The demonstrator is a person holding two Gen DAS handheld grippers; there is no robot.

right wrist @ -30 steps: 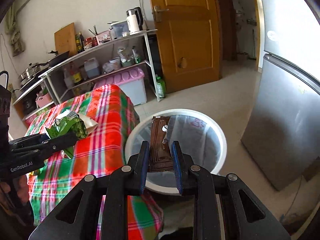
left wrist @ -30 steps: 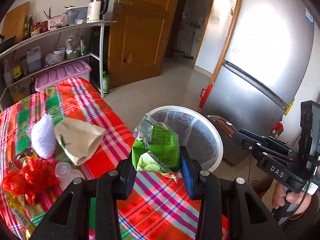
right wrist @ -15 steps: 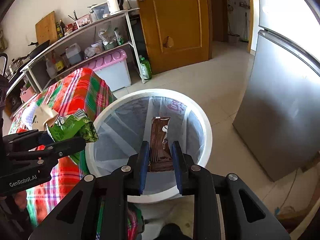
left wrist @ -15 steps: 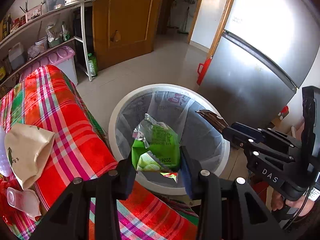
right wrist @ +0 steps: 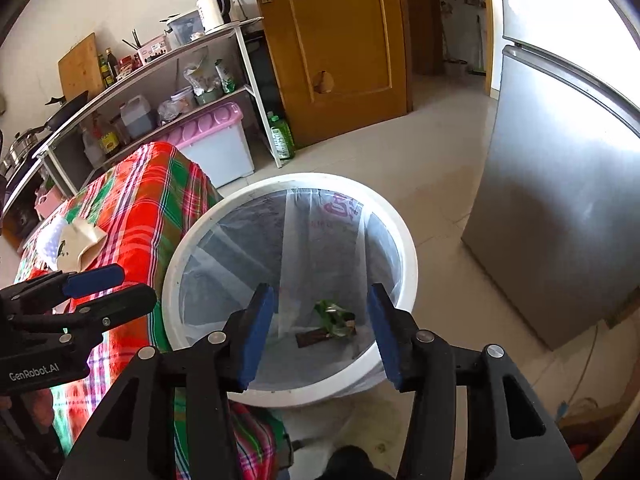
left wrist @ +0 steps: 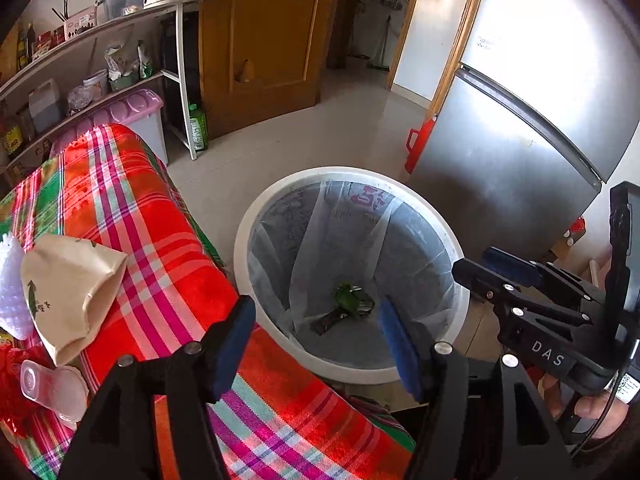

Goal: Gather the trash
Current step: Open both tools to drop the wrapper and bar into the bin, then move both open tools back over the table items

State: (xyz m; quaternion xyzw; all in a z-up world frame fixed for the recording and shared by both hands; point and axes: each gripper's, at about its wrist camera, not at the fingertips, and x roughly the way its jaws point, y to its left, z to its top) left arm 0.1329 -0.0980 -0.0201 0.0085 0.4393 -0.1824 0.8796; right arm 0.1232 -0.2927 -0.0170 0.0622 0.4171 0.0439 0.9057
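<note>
Both sets of jaws are opening, nothing between them: left gripper [left wrist: 316,344] and right gripper [right wrist: 322,332] hang over the white bin [left wrist: 460,276]. On its lined bottom lie the green wrapper [left wrist: 352,300] and brown wrapper [left wrist: 330,320], touching.

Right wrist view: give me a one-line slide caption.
Right gripper opening empty above the bin, green wrapper and brown wrapper lying at its bottom.

- The left gripper [left wrist: 316,338] no longer holds the green packet [left wrist: 352,300]; its jaws are opening, nothing between them.
- The right gripper [right wrist: 322,332] has let go of the brown wrapper [right wrist: 314,338]; its jaws are opening too.
- Both pieces now lie at the bottom of the bin [left wrist: 460,280].
</note>
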